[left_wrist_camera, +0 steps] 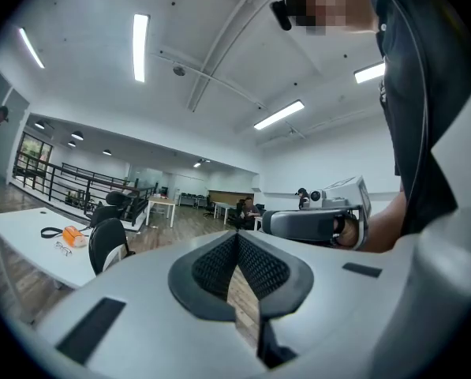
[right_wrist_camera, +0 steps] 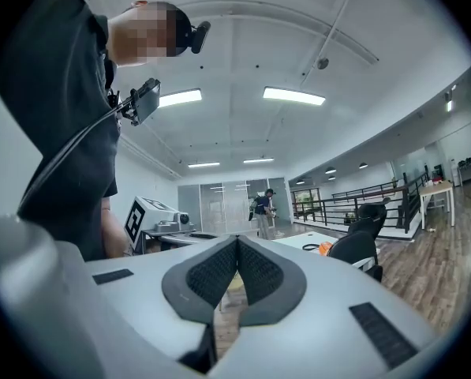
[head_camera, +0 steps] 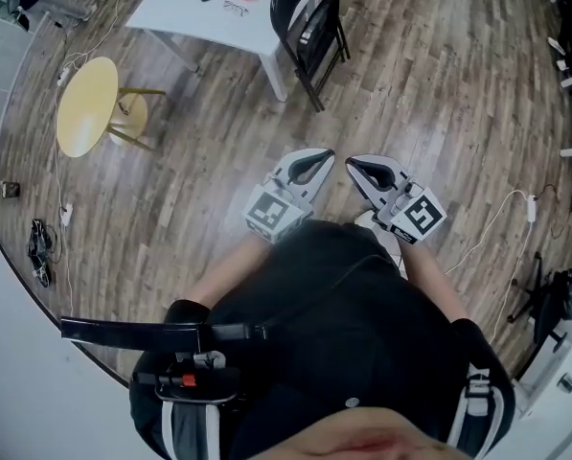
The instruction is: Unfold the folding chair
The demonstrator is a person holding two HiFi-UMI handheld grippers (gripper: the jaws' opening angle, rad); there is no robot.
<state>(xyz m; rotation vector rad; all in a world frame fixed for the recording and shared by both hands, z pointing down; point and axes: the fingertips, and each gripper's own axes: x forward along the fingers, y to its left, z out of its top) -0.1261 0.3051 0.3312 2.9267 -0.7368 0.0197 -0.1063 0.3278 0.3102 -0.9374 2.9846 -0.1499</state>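
A: Well, both pairs are up in front of the person and neither has anything in it; the left tongs [head_camera: 324,158] are pressed fully together, and the right tongs [head_camera: 354,164] are likewise closed on nothing, tips angled in toward each other.

B: And the target? The folding chair [head_camera: 309,27] stands on the wooden floor [head_camera: 439,94] straight ahead, well apart from both pairs, tucked against the corner of the white worktop [head_camera: 199,12]; nothing touches it yet.

A: Right; its long axis runs upright, round back on top, feet on the floor; in the head view it sits almost dead in line with the left tongs, so the left looks a shade nearer, though there is little in it.

B: Judging from that, the move turns on closing the gap forward; the tongs would have to open before they could take the back or the seat.

A: Hard to read, though; how flat the chair is folded cannot be told from above; its hinges are too small to make out; and in both gripper views the tongs' own bodies cut off its lower part.
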